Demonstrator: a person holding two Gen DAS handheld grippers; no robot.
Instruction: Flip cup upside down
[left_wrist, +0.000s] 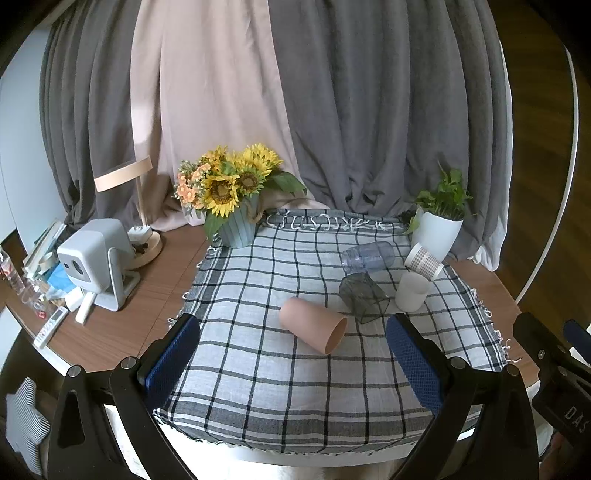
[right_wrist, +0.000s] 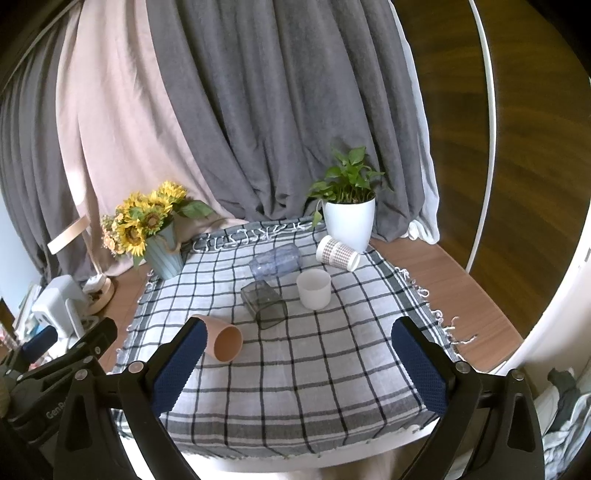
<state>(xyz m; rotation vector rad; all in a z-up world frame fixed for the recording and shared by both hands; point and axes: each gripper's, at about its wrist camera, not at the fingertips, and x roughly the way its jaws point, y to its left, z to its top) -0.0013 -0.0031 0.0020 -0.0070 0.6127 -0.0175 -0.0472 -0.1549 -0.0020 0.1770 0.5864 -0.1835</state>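
Both grippers, the left gripper (left_wrist: 293, 332) and right gripper (right_wrist: 297, 341), hang spread wide with nothing between their fingers, at the near edge of the checked cloth (left_wrist: 258, 387). On that cloth's far right the white cup (right_wrist: 313, 288) stands upright. A pink cup (left_wrist: 313, 329), smoky glass (right_wrist: 264, 303), clear bottle (right_wrist: 275, 263) and patterned paper cup (right_wrist: 337, 253) lie toppled around it.

Black gripper (left_wrist: 291, 352) arms, blue mesh pads (left_wrist: 171, 356) — silver screws, white lettering
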